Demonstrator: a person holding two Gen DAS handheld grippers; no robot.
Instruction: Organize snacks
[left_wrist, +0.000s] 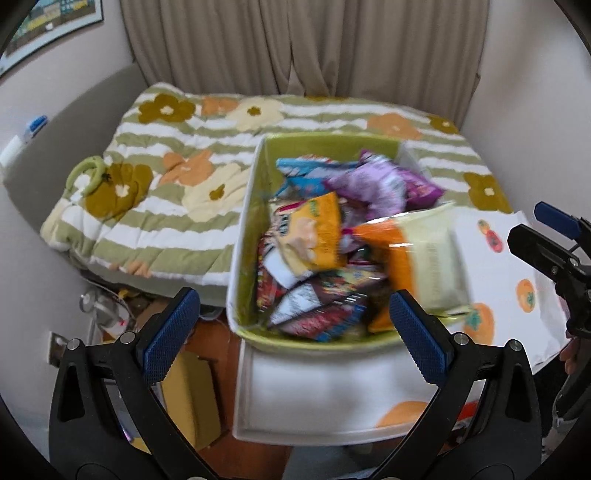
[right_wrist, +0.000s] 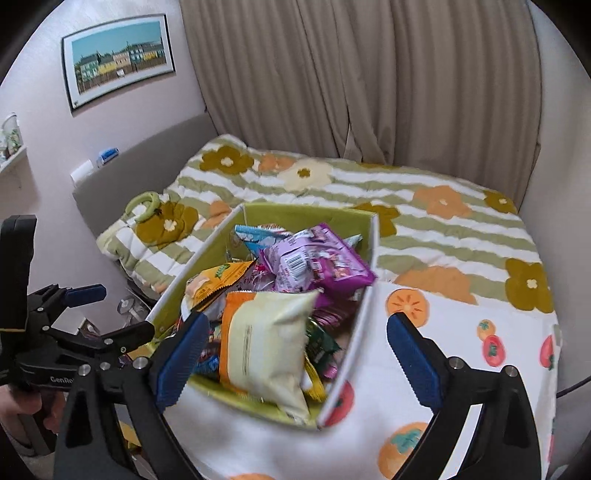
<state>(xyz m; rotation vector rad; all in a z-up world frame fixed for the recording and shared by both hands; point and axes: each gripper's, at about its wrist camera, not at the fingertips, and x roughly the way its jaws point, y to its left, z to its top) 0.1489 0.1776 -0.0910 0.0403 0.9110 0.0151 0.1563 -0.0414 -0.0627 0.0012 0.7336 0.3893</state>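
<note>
A green-lined box (left_wrist: 247, 221) (right_wrist: 173, 295) full of snack packets stands on a white cloth with orange fruit prints (left_wrist: 491, 273) (right_wrist: 480, 354). On top lie a cream-and-orange bag (left_wrist: 428, 258) (right_wrist: 266, 343), a purple packet (left_wrist: 376, 184) (right_wrist: 314, 262), a yellow-orange packet (left_wrist: 314, 232) (right_wrist: 218, 277) and a blue packet (left_wrist: 303, 173) (right_wrist: 255, 232). My left gripper (left_wrist: 291, 332) is open and empty, just in front of the box's near rim. My right gripper (right_wrist: 295, 354) is open and empty, above the box's near right corner. Each gripper shows at the edge of the other's view: the right (left_wrist: 554, 251), the left (right_wrist: 74, 332).
The box sits at the edge of a bed with a green-striped flowered quilt (left_wrist: 166, 206) (right_wrist: 424, 221). A green ring-shaped thing (left_wrist: 90, 173) (right_wrist: 146, 206) lies on the quilt. Beige curtains (right_wrist: 351, 74) hang behind. Cardboard (left_wrist: 188, 398) and clutter lie on the floor at the left.
</note>
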